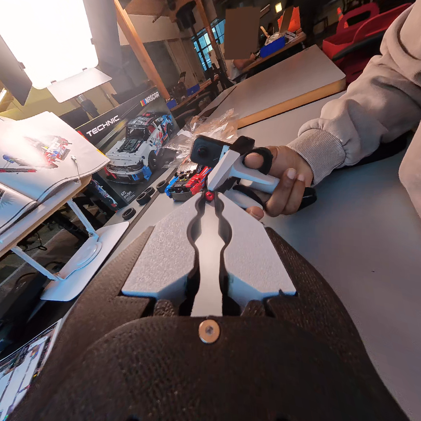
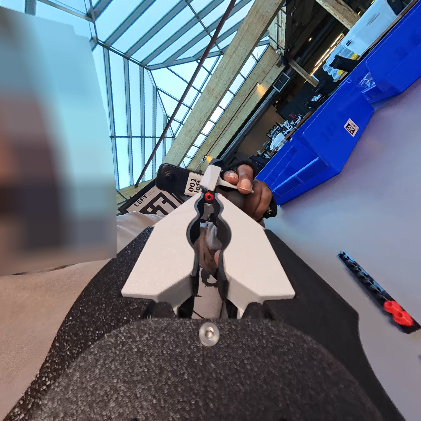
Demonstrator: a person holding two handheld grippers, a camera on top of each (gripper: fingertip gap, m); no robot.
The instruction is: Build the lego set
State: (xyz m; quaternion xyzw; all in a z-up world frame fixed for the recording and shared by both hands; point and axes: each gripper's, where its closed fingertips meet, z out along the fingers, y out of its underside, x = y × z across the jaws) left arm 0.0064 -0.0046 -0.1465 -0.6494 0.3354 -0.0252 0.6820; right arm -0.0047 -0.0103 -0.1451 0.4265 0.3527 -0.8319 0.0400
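Lego is what I have at both tips: a small red piece (image 1: 209,196) sits pinched between the tips of my left gripper (image 1: 209,198), and my right gripper (image 2: 208,197) appears clamped on that same red piece from the opposite side, so the two meet nose to nose. Just beyond my left jaws lies the half-built red, blue and black car (image 1: 190,180) on the grey table (image 1: 341,262). Farther out past it are four loose black tyres (image 1: 143,198), the set's box (image 1: 127,145) and an open instruction booklet (image 1: 45,150) on a stand, while off to the right of my right jaws lies a black beam with red connectors (image 2: 378,293).
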